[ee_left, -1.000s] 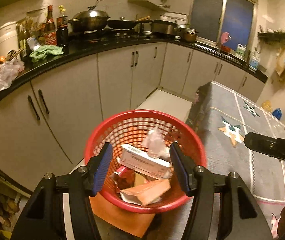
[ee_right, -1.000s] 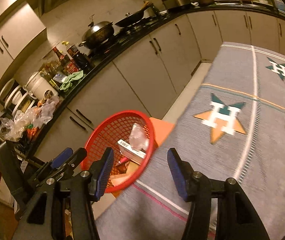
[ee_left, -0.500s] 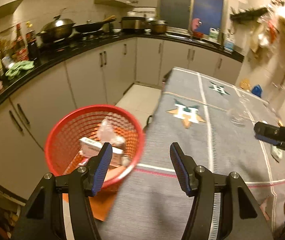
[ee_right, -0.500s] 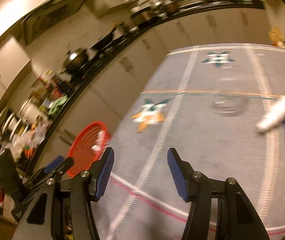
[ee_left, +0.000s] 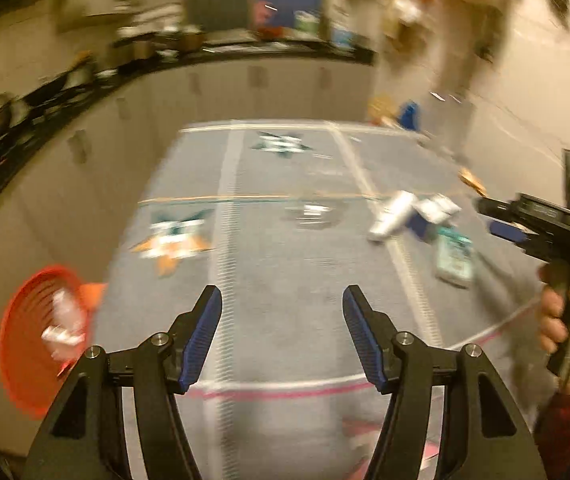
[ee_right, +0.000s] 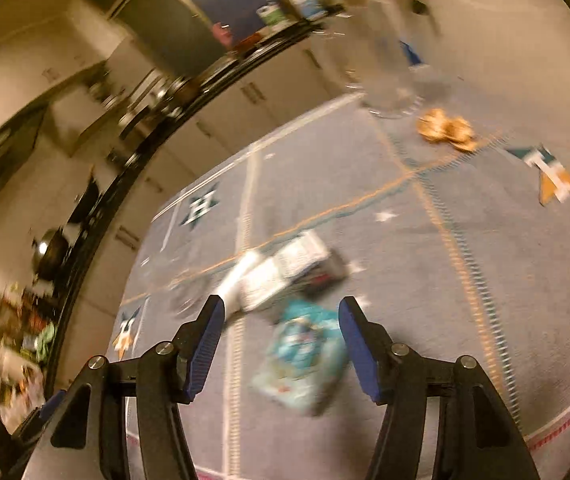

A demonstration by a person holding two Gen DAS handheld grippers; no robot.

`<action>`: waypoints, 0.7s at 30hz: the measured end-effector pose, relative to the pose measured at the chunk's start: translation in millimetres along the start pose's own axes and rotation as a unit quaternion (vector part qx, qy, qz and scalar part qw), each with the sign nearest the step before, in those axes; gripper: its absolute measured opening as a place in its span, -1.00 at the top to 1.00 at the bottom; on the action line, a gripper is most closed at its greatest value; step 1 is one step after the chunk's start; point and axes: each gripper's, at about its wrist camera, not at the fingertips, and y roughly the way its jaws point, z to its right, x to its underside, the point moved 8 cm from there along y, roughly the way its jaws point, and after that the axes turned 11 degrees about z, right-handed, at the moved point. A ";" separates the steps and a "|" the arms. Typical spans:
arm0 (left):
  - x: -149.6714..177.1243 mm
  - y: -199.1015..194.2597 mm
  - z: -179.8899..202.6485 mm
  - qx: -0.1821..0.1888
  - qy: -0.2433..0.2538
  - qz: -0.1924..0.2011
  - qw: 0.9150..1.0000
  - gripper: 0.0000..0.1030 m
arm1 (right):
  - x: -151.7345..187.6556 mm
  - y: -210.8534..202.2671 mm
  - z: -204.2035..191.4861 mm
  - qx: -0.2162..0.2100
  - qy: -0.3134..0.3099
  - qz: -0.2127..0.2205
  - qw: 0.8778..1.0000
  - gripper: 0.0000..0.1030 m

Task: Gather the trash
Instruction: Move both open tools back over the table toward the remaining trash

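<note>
Both views are blurred. A red mesh basket (ee_left: pixel 33 344) holding trash stands beside the table's left edge. On the grey tablecloth (ee_left: pixel 285 272) lie a white tube (ee_left: pixel 391 216), a white and blue box (ee_left: pixel 437 210) and a teal packet (ee_left: pixel 455 256). My left gripper (ee_left: pixel 279 336) is open and empty above the cloth. My right gripper (ee_right: pixel 279 344) is open and empty just above the teal packet (ee_right: pixel 301 364), with the white tube (ee_right: pixel 241 276) and the box (ee_right: pixel 301 256) beyond it. The right gripper also shows in the left wrist view (ee_left: pixel 509 228), held by a hand.
An orange crumpled scrap (ee_right: pixel 447 130) and a clear glass (ee_right: pixel 389 80) sit at the far side of the cloth. A dark kitchen counter (ee_left: pixel 85 80) with pots runs along the left wall. Bags hang on the right wall (ee_left: pixel 465 20).
Both grippers have swung right, away from the red basket and over the table. The right gripper now hovers above the teal packet. Both stay open.
</note>
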 end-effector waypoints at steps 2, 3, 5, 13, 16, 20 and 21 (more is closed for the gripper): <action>-9.1 14.3 26.7 0.017 0.029 -0.006 0.999 -0.20 | 1.2 2.7 14.0 -0.004 0.019 -0.006 1.000 -0.25; -12.7 23.2 41.1 0.029 0.045 -0.012 0.999 -0.20 | 2.4 3.1 15.2 -0.005 0.022 -0.008 1.000 -0.25; -20.1 42.8 62.0 0.038 0.060 -0.018 0.997 -0.20 | 2.9 4.3 18.4 -0.011 0.031 -0.012 0.999 -0.25; -27.8 128.8 111.9 0.066 0.128 -0.062 0.988 -0.08 | 7.6 1.1 27.7 -0.031 0.067 -0.021 0.997 -0.25; -25.8 149.1 122.7 0.071 0.162 -0.071 0.982 0.23 | 9.0 0.2 31.2 -0.042 0.088 -0.024 0.995 -0.25; -22.5 168.9 134.1 0.086 0.178 -0.088 0.976 0.46 | 8.3 -2.7 34.0 -0.052 0.106 -0.024 0.993 -0.26; -23.2 171.6 136.7 0.088 0.185 -0.087 0.975 0.46 | 8.7 -3.0 34.1 -0.053 0.108 -0.024 0.992 -0.26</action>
